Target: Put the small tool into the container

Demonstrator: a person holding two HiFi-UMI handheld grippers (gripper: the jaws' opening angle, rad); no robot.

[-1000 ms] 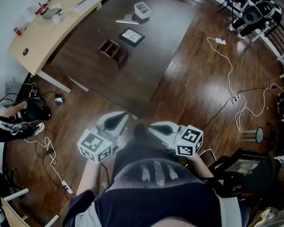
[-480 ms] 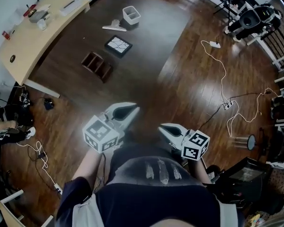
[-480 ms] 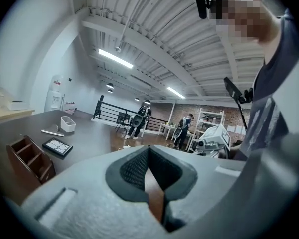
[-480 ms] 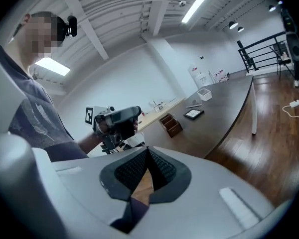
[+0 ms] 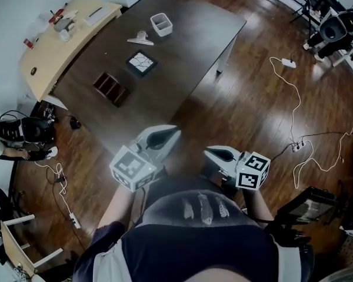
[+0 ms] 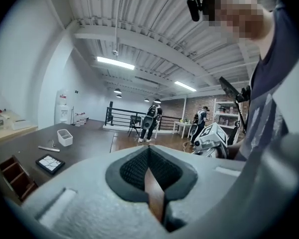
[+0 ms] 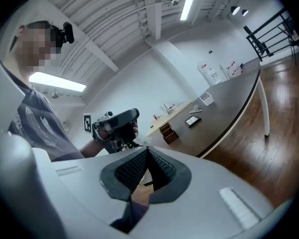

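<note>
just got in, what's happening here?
A person holds a tool in each hand, the left tool and the right tool. Both are shut and empty, held out in front of the body. The person stands on the floor, short of the dark table. On it sit a white container, a small pale object beside it, a patterned tile and a wooden tray. Nothing is picked up yet.

Left tongs closed, empty; right tongs seemingly likewise.
</note>
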